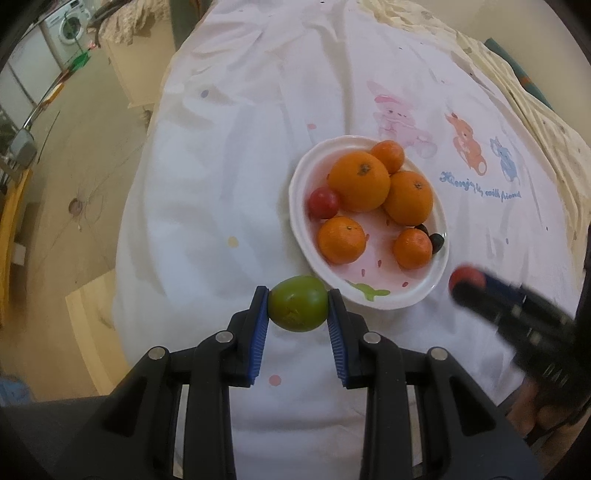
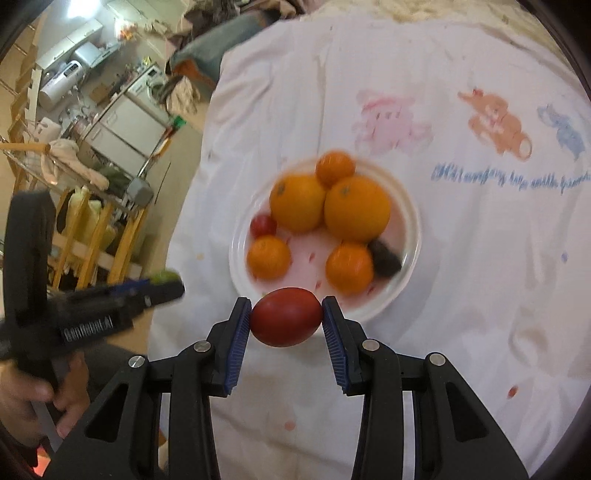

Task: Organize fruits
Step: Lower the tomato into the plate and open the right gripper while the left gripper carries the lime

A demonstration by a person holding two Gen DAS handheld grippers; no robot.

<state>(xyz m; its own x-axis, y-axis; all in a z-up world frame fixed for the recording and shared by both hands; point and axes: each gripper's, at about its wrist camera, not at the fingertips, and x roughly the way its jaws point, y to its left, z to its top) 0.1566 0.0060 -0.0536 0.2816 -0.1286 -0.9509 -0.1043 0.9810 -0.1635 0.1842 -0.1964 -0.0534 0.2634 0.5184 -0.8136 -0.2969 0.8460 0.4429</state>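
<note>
A white oval plate [image 1: 436, 284] [image 2: 410, 218] rests on a white printed cloth. It holds several oranges and mandarins, a small red fruit [image 1: 323, 202] [image 2: 263, 226] and dark fruits [image 1: 436, 242] [image 2: 384, 256]. My left gripper [image 1: 297, 309] is shut on a green fruit [image 1: 297, 308], held above the cloth just before the plate's near rim. My right gripper [image 2: 286, 316] is shut on a red oval fruit [image 2: 286, 316], lifted over the plate's near edge. In the left wrist view the right gripper [image 1: 466, 283] appears blurred at the right, with the red fruit at its tip.
The white cloth [image 1: 229, 192] with cartoon prints covers a raised surface; its left edge drops to a beige floor [image 1: 62, 155]. A washing machine [image 1: 68, 26] and cabinets stand far left. A hand [image 2: 55, 398] grips the left gripper's handle. A wooden rack [image 2: 92, 229] stands left.
</note>
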